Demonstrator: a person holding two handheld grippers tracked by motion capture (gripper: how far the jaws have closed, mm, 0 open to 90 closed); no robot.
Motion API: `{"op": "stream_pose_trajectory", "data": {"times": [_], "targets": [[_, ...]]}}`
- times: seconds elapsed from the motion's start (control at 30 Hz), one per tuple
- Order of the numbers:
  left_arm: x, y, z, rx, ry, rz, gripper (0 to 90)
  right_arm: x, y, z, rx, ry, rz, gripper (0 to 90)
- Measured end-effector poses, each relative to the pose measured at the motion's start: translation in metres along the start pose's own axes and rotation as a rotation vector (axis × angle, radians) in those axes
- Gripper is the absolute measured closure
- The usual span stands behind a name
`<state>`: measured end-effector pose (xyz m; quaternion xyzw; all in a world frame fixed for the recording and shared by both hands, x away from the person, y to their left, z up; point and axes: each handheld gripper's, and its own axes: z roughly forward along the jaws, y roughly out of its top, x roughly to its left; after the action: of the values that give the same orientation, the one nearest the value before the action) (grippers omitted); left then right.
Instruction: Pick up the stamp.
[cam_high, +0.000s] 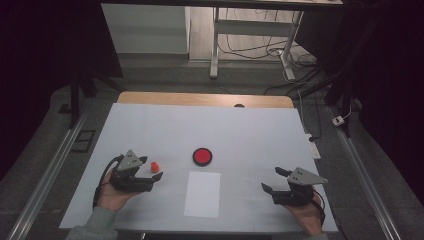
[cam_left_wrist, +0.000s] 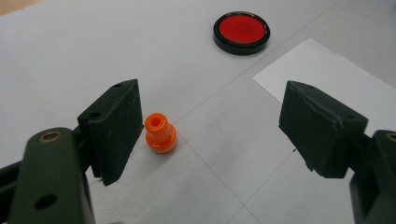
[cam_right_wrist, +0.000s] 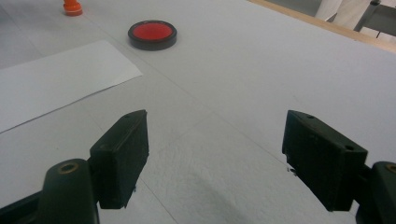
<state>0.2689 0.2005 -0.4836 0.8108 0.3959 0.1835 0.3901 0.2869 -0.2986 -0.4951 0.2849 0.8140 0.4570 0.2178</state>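
My left gripper (cam_high: 154, 170) rests low on the white table covering (cam_high: 150, 125), held in my left hand (cam_high: 112, 195) at the near left of the table; its two black jaws stand wide apart with nothing clamped between them. In the left gripper view, the small orange plastic peg with a flared base and a hollow top (cam_left_wrist: 160, 133) stands upright on the covering just beside the inner face of the jaw at the left of that view, so close that I cannot tell whether it touches; the other jaw is well apart from it. My right gripper (cam_high: 274, 180) is held in my right hand (cam_high: 305, 217) at the near right, well apart from the orange peg, jaws likewise spread and empty, over bare covering. Between the two grippers, to the right of the peg, a flat white rectangular sheet of paper (cam_high: 202, 194) lies on the covering. Beyond the sheet, and farther from me than the peg, sits a round red disc in a black rim (cam_high: 202, 156), lying flat near the peg on its right side. Behind the covering, the light wooden edge of the table (cam_high: 200, 98) is exposed.
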Motion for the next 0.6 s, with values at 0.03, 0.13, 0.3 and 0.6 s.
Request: {"op": "stream_pose_trajectory", "data": {"times": [0.03, 0.13, 0.3, 0.6], "targets": [[0.002, 0.001, 0.002, 0.008, 0.004, -0.004, 21.5, 0.0, 0.0, 0.001, -0.004, 0.01, 0.003, 22.3], [0.008, 0.003, 0.009, 0.031, 0.007, -0.015, 22.1, 0.0, -0.001, 0.003, -0.003, 0.012, 0.003, 22.7], [0.017, 0.005, 0.018, 0.06, 0.013, -0.023, 24.5, 0.001, 0.001, 0.006, 0.008, 0.009, -0.003, 23.0], [0.027, 0.005, 0.033, 0.086, 0.027, -0.016, 26.6, 0.0, 0.0, 0.008, 0.013, 0.01, -0.002, 23.1]]}}
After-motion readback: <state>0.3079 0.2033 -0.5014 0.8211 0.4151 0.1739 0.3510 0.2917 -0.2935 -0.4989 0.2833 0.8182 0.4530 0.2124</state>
